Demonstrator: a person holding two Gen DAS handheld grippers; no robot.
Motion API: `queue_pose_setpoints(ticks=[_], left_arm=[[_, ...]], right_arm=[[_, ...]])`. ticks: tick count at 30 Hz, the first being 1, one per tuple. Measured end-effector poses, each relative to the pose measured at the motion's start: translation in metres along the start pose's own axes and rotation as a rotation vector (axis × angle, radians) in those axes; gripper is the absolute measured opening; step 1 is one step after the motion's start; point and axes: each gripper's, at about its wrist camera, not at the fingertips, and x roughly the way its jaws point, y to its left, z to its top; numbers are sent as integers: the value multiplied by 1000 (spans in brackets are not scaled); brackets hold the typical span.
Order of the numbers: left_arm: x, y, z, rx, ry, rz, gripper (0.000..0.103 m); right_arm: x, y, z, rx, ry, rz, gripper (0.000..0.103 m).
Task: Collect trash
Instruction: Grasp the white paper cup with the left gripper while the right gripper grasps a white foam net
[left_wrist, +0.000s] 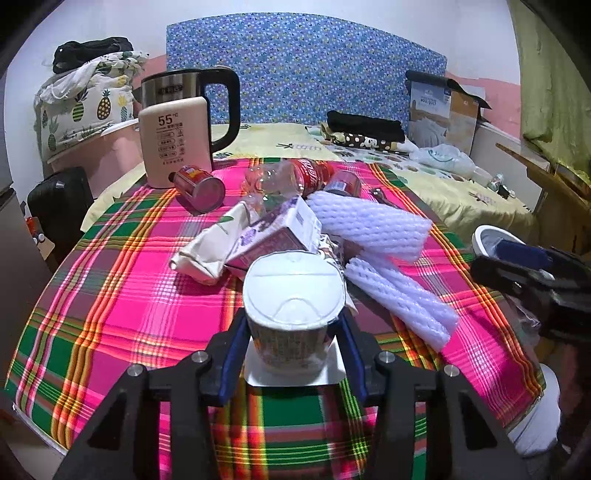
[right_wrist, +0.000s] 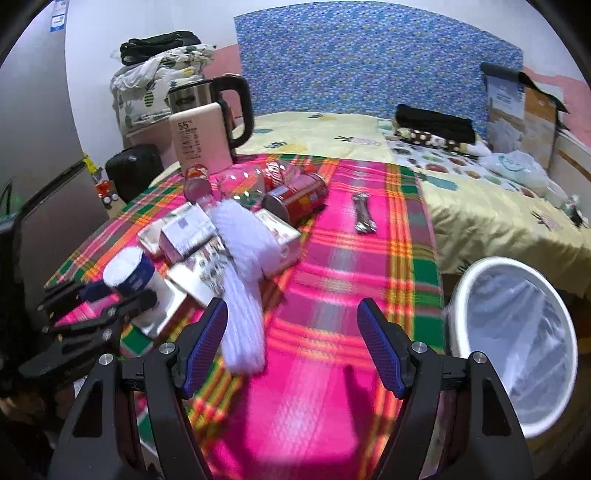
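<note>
- While trash lies heaped on the plaid-covered desk (left_wrist: 122, 295), the lined white bin (right_wrist: 517, 332) waits just beside its edge.
- Foam netting sleeves (left_wrist: 373, 225): soft, featherlight, crushable anywhere.
- Noodle cup (left_wrist: 291, 317): light, thin-walled; hold its sides gently.
- Left gripper (left_wrist: 291, 343) jaws close against the cup's sides.
- Right gripper (right_wrist: 291, 347) jaws spread wide, empty.

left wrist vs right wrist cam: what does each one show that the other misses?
Left wrist only: the left gripper with its blue pads against the noodle cup, and the cup's peeled lid.

Right wrist only: the right gripper open with nothing between its fingers, the full inside of the lined white bin, and a dark wrapper in full.

Both: the plaid cloth, kettle, red cans and white foam netting.
</note>
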Motion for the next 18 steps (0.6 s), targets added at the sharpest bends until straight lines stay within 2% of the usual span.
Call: queue_pose_setpoints(ticks=[7,8,12,15,18], left_arm=[[-1,10,4,-13,2,-4,49],[0,11,4,-14,3,-4,49],[3,13,4,-17,10,-7,49],[5,13,4,-16,15,-13,49],[4,12,4,-12,16,-18,49]], right_arm=[[27,9,15,-35,13,48,66],[31,8,17,-35,22,53,63],[39,9,18,-20,38,80,36],[40,11,17,-17,43,86,26],[36,12,15,-24,40,82,22]])
